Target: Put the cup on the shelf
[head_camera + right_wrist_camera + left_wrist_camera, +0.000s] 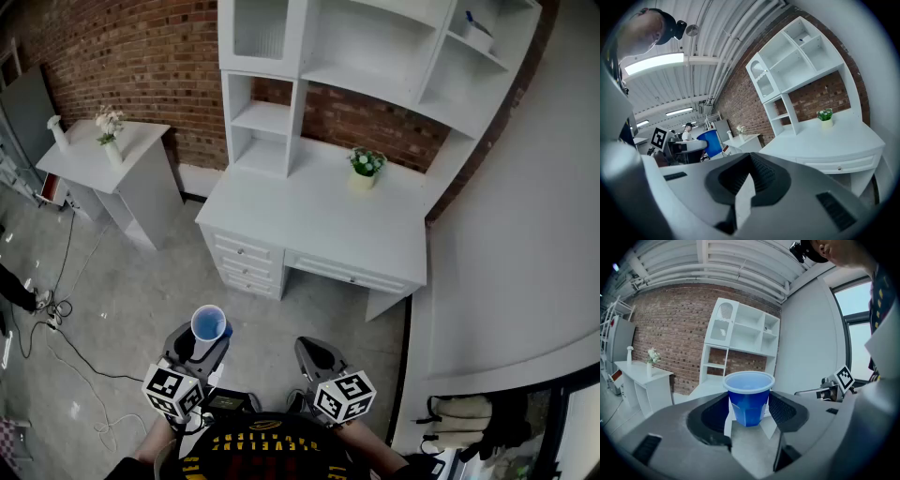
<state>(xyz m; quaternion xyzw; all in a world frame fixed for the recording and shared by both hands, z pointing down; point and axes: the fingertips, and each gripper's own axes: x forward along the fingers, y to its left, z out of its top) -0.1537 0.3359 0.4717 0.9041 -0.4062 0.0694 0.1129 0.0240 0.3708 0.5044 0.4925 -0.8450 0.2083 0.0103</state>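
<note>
A blue plastic cup [208,325] stands upright between the fingers of my left gripper [202,345], which is shut on it, held over the floor well short of the desk. In the left gripper view the cup [749,399] fills the gap between the pads of the left gripper [749,414]. My right gripper [317,358] hangs beside it to the right, shut and empty; its jaws meet at a seam in the right gripper view [749,180], where the cup [708,143] shows at the left. The white shelf unit [375,56] rises on the white desk [281,220] ahead.
A small potted plant [365,167] stands on the desk under the shelves. A white side table [136,159] with vases stands at the left by the brick wall. Cables [56,314] lie on the floor at left. A bag [469,412] sits at the lower right.
</note>
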